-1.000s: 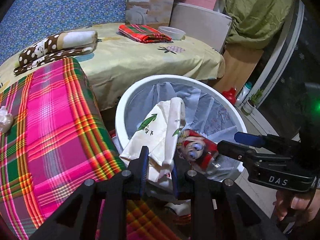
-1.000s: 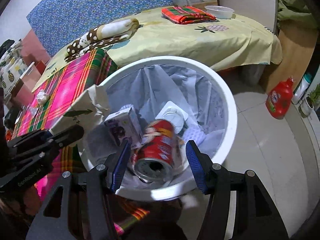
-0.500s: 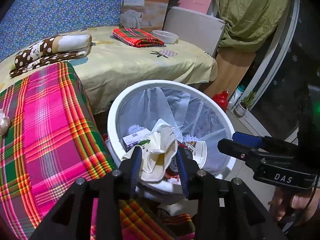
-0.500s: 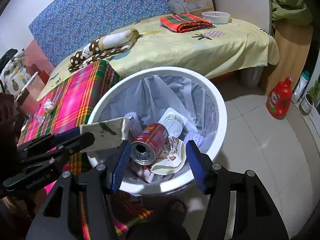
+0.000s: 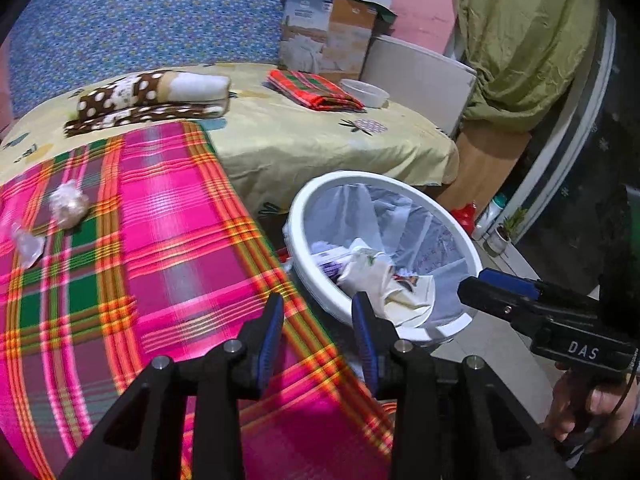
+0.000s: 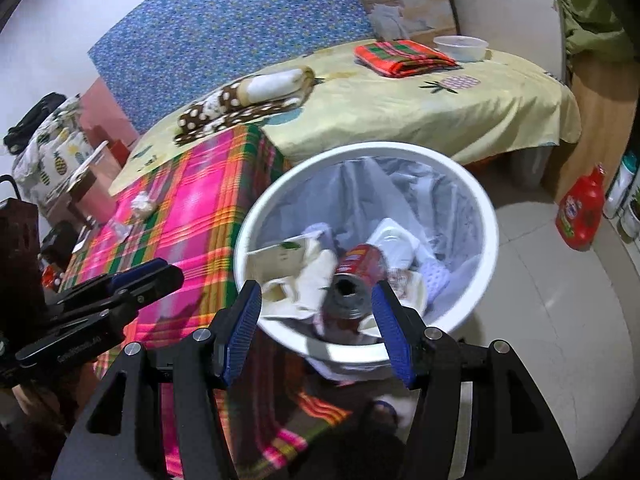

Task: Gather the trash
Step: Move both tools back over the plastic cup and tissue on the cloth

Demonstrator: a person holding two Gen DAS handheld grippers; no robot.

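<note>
The right wrist view shows a red metal drink can (image 6: 356, 280) inside the round white plastic bin (image 6: 490, 240); the left wrist view does not show this can, only the cream crumpled paper bag (image 5: 380, 280) on top of the rubbish. The can lies tilted, its long axis pointing toward the camera, open end first. The bin has a thin grey plastic liner (image 6: 404, 196). The right gripper (image 6: 316, 328) is wide and empty above the bin's near rim. The left gripper (image 5: 318, 330) is partly open and empty over the pink checked cloth (image 5: 160, 264), where two crumpled clear wrappers (image 5: 68, 204) lie.
</note>
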